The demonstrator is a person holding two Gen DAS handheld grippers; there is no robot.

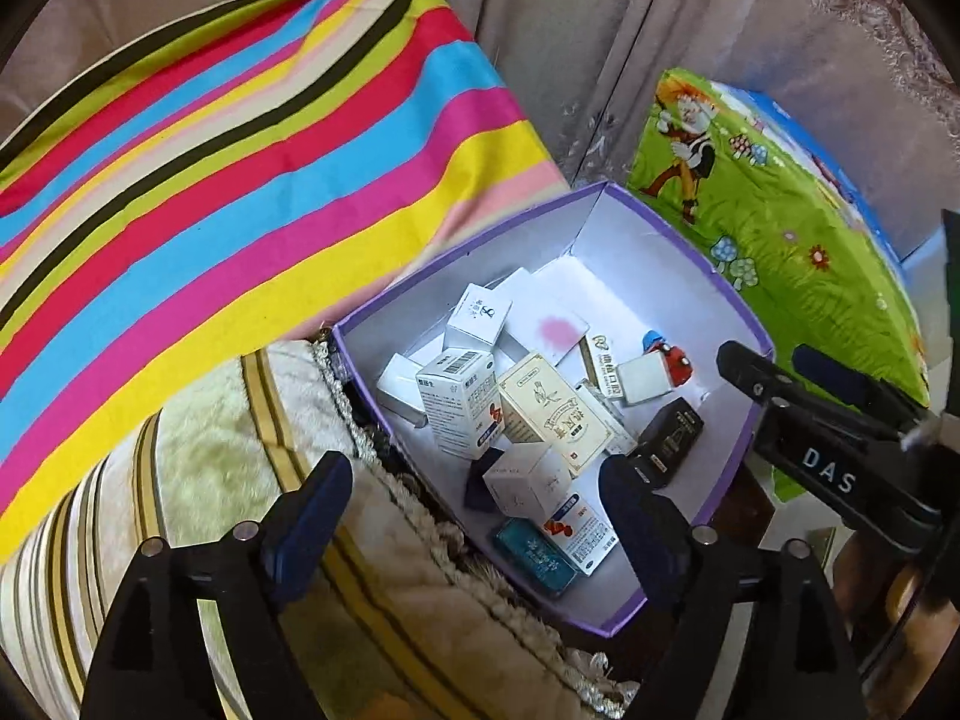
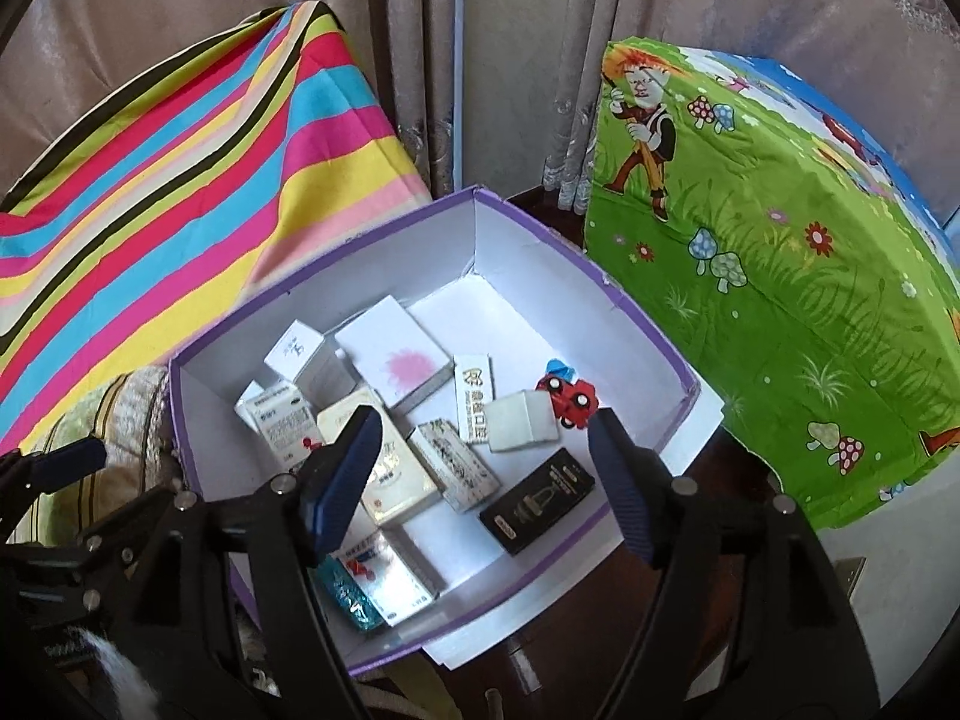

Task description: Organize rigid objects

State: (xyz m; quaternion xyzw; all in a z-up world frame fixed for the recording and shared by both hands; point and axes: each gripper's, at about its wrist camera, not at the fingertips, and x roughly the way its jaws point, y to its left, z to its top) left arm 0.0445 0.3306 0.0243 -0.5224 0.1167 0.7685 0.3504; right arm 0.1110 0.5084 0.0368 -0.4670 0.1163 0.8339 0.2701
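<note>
A purple-rimmed cardboard box (image 1: 744,312) (image 2: 180,420) with a white inside holds several small cartons, a black carton (image 2: 537,501) (image 1: 669,438), a teal packet (image 1: 531,558) (image 2: 351,594) and a red toy car (image 2: 567,399) (image 1: 669,360). My left gripper (image 1: 474,498) is open and empty, held above the box's near left corner. My right gripper (image 2: 486,468) is open and empty above the box's near side; it also shows at the right of the left wrist view (image 1: 774,369).
A rainbow-striped cloth (image 1: 228,180) (image 2: 180,192) covers something at the left. A green cartoon-print cover (image 1: 798,240) (image 2: 780,276) stands at the right. A beige striped fuzzy cushion (image 1: 198,480) lies under the box's left side. Curtains (image 2: 510,60) hang behind.
</note>
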